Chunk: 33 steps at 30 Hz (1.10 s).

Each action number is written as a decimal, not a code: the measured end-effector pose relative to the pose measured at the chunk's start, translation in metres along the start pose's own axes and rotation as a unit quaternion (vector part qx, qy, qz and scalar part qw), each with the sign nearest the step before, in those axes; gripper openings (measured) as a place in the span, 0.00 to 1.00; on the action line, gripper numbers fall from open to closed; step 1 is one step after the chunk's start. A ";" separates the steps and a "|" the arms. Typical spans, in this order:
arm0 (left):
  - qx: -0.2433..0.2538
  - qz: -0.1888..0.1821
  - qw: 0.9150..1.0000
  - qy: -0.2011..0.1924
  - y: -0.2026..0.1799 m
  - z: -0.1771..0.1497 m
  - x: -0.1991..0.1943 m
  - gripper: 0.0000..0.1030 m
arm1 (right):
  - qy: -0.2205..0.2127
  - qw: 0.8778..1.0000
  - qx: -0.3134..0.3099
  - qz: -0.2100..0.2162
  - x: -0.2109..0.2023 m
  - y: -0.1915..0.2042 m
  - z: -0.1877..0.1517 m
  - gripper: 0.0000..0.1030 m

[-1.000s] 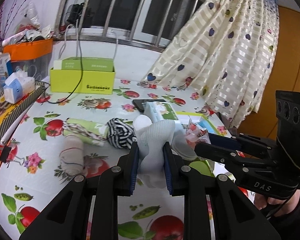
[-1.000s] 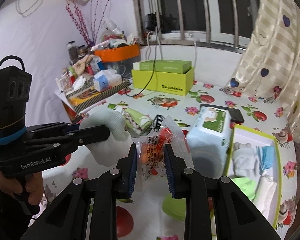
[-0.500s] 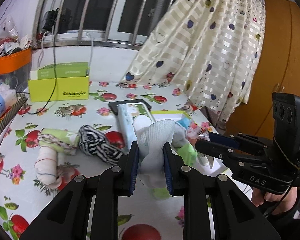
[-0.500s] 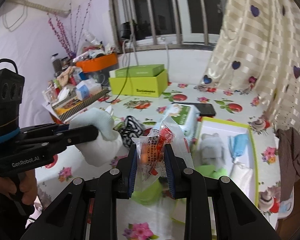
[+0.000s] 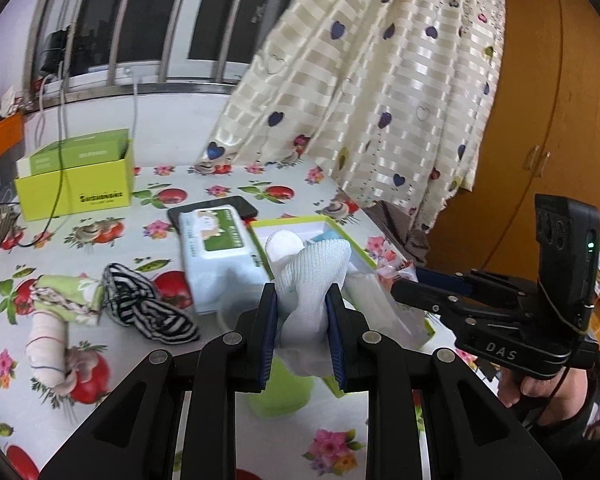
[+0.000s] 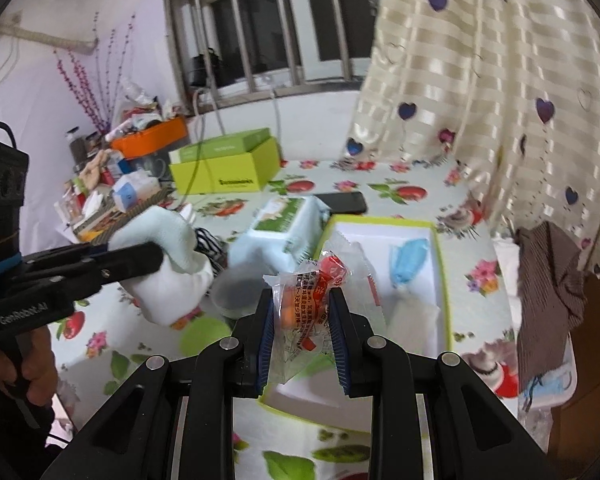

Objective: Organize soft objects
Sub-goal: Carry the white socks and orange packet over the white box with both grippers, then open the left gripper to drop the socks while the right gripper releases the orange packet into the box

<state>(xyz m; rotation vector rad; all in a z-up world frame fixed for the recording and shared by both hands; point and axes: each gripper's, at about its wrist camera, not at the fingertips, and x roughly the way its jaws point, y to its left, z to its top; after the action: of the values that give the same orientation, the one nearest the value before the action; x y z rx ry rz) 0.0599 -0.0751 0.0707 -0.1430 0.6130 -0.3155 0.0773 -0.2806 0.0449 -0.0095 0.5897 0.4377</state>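
Soft objects are what I am sorting, and I am carrying two of them at once. My left gripper [image 5: 302,312] is pinching a white sock [image 5: 312,280] between its jaws, holding it up off the table just in front of the green-rimmed tray [image 6: 440,248]. My right gripper [image 6: 302,316] is squeezing a clear snack packet [image 6: 312,292] with orange pieces inside, and I am hovering it over the near end of that tray.

I am judging the job as partly done. A blue mask [image 6: 408,260] is already lying in the tray, along with some pale items I cannot name. Neither carried piece is set down yet. Out on the flowered tablecloth [image 5: 100,236] I am seeing a striped black-and-white cloth [image 5: 144,308], a green patterned roll [image 5: 64,296] and a pale rolled sock [image 5: 48,344], all waiting well apart from the tray. A wipes pack [image 5: 216,256] is sitting just beside the tray, partly over a dark phone [image 5: 236,206].

My fingers and the sock are blocking most of the tray in the left view. Motion blur is smearing a greyish round thing and a green shape below the jaws; I cannot tell what they are.
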 end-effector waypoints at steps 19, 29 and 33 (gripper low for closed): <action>0.026 -0.029 0.998 0.056 -0.034 -0.009 0.048 0.24 | 0.094 0.993 0.049 -0.055 0.038 -0.060 -0.052 0.24; 0.042 -0.049 0.993 0.095 -0.049 -0.020 0.076 0.24 | 0.070 0.996 0.032 -0.047 0.022 -0.058 -0.049 0.31; 0.045 -0.045 0.992 0.111 -0.050 -0.025 0.090 0.24 | 0.070 0.996 0.032 -0.048 0.022 -0.059 -0.049 0.33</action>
<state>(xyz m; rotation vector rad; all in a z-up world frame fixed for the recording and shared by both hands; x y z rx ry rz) 0.1026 -0.1526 0.0132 -0.0490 0.8127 -0.4489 0.0915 -0.3319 -0.0147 -0.0066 0.7388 0.3262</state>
